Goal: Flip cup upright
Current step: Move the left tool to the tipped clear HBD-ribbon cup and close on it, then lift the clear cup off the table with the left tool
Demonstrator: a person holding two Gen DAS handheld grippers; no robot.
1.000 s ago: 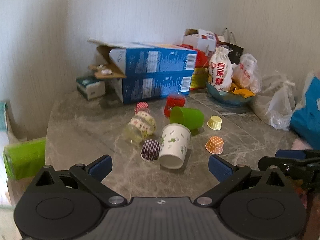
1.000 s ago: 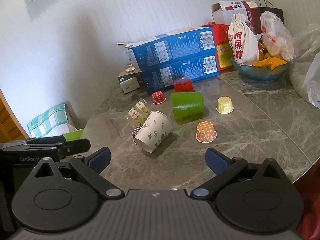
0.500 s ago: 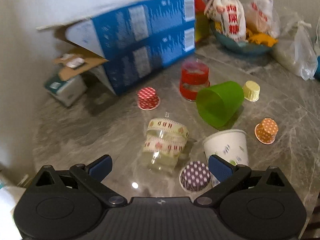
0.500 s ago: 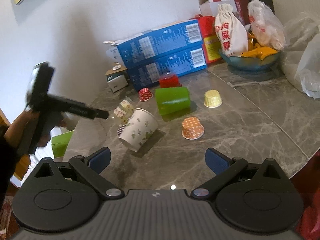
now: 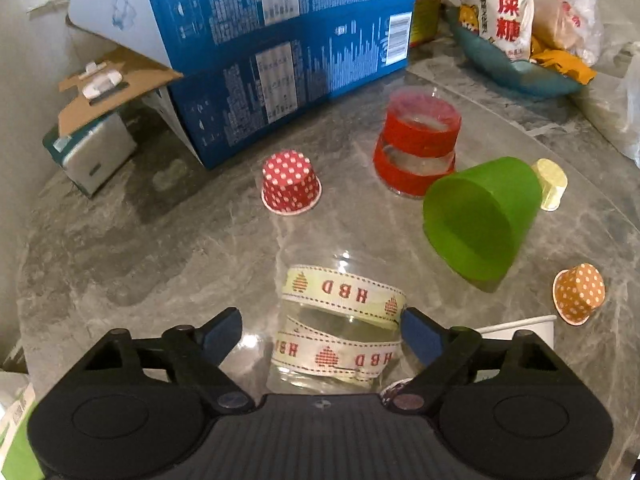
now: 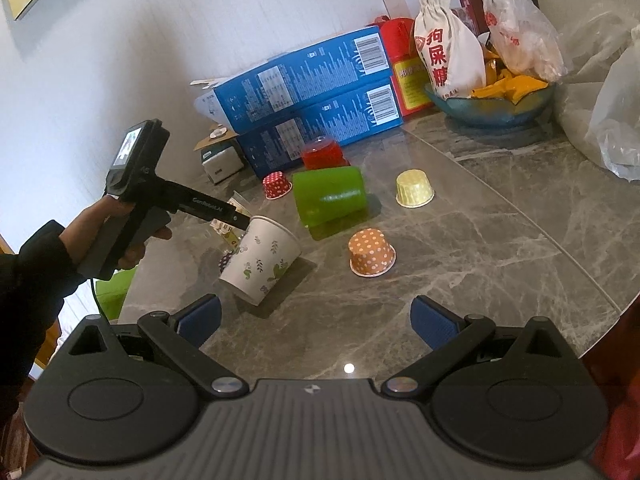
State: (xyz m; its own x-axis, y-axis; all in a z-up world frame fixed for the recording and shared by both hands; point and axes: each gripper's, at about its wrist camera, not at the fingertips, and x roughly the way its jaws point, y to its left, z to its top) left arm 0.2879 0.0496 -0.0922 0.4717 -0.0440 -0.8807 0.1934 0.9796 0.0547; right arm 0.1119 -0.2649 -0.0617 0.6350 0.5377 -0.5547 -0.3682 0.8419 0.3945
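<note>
yellow baking cup (image 6: pixel 414 189) unobstructed, right view only

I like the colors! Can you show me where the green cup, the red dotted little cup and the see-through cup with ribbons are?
green cup (image 5: pixel 500 196): left wrist view, on its side wall.
red dotted cup (image 5: pixel 290 184): left wrist view, dotted side.
ribbon cup (image 5: pixel 344 292): left wrist view, upper ribbon band.

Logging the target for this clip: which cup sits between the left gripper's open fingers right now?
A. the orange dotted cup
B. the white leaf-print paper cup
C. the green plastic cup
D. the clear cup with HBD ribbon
D: in the left wrist view the left gripper stands open with its blue pads on either side of the clear cup with HBD ribbon, which lies on its side.
</note>
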